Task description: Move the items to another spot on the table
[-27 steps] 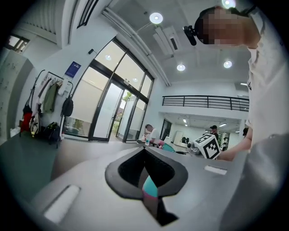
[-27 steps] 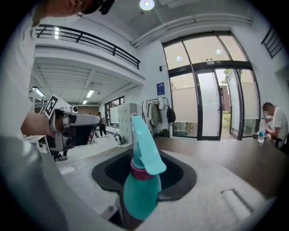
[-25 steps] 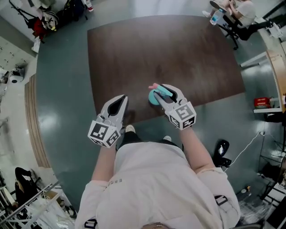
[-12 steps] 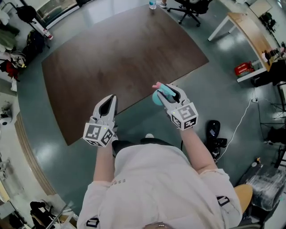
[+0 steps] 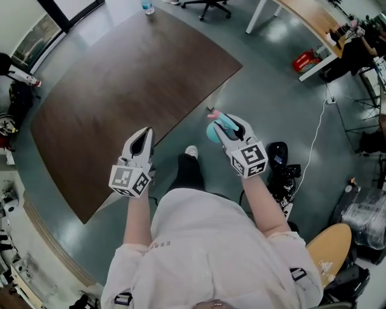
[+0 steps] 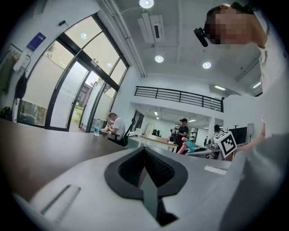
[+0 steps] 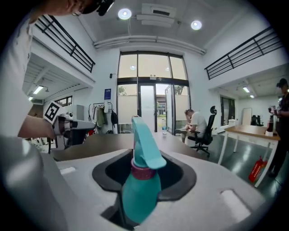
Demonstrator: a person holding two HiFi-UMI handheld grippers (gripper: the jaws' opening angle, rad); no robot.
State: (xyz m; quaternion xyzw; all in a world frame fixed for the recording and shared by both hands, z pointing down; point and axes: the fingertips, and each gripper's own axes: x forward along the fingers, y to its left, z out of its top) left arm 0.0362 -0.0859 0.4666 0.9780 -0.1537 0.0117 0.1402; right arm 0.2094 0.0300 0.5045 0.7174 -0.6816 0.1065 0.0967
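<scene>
A teal spray bottle point(image 7: 137, 189) with a pink collar and teal trigger head stands upright between the jaws of my right gripper point(image 7: 143, 180), which is shut on it. In the head view the spray bottle point(image 5: 215, 128) hangs in the right gripper point(image 5: 228, 128) over the floor, just off the near right edge of the dark brown table point(image 5: 120, 90). My left gripper point(image 5: 141, 143) is held over the table's near edge. Its jaws are shut with nothing between them, as the left gripper point(image 6: 145, 173) view shows.
A water bottle point(image 5: 148, 6) stands at the table's far corner. A black office chair base point(image 5: 208, 7) and a wooden desk point(image 5: 301, 21) lie beyond. A red box point(image 5: 307, 61) and black objects point(image 5: 278, 164) sit on the floor to the right. Seated people appear in the gripper views.
The person has turned right: the table has swung left and away in the head view. The right gripper with the bottle has gone from over the table's edge to over the floor.
</scene>
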